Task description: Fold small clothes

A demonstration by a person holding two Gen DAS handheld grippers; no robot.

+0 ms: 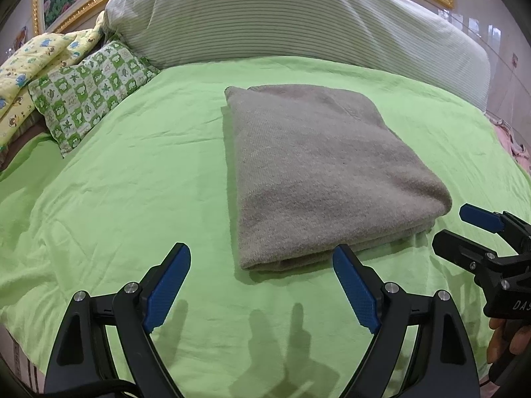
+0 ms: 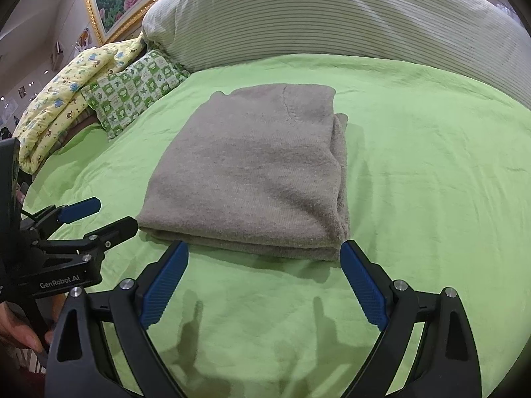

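A grey-brown knitted garment (image 1: 318,172) lies folded into a neat rectangle on the green bed sheet (image 1: 132,199); it also shows in the right wrist view (image 2: 255,172). My left gripper (image 1: 262,252) is open and empty, just in front of the garment's near left corner. My right gripper (image 2: 264,248) is open and empty, just in front of the garment's near edge. Each gripper shows in the other's view: the right one (image 1: 461,225) at the garment's right, the left one (image 2: 109,215) at its left. Neither touches the cloth.
A large striped pillow (image 1: 282,16) lies behind the garment. A green checked pillow (image 1: 86,93) and a yellow printed quilt (image 1: 36,63) lie at the back left. A gold picture frame (image 2: 96,23) hangs on the wall behind. Pink fabric (image 1: 514,142) shows at the right bed edge.
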